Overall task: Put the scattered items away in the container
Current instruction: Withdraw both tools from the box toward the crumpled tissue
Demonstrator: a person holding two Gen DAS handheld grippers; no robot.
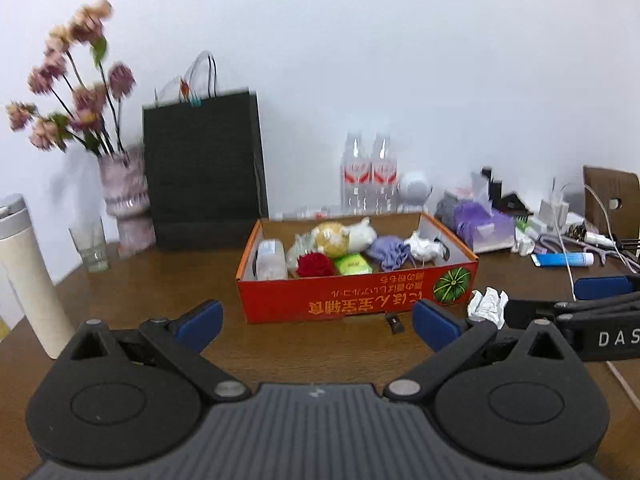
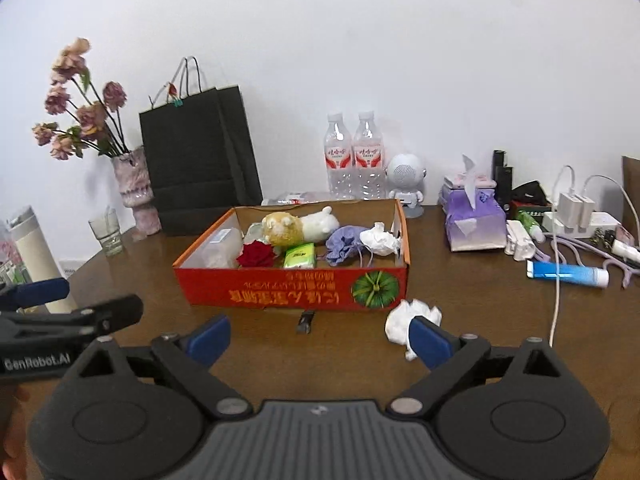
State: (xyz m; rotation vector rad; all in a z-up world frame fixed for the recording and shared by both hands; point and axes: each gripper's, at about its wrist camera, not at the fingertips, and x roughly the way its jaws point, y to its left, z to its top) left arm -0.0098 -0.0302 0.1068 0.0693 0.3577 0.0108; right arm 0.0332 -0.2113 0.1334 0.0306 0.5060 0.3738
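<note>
A red cardboard box (image 1: 352, 300) (image 2: 280, 290) stands on the brown table. It holds a plush toy (image 2: 298, 228), a red rose (image 2: 256, 255), a green packet (image 2: 299, 256), a purple pouch (image 2: 343, 244), a white wad and a clear container. A crumpled white tissue (image 2: 400, 320) (image 1: 487, 305) lies in front of the box's right corner, beside a small black item (image 2: 305, 320) (image 1: 394, 323). My left gripper (image 1: 318, 326) is open and empty before the box. My right gripper (image 2: 320, 338) is open and empty, its right finger just in front of the tissue.
A black paper bag (image 2: 200, 160), a vase of flowers (image 2: 134, 188), a glass (image 2: 106, 232) and a white tumbler (image 1: 32, 280) stand at the left. Two water bottles (image 2: 354, 156), a purple tissue pack (image 2: 474, 220), a blue tube (image 2: 568, 273), chargers and cables crowd the right.
</note>
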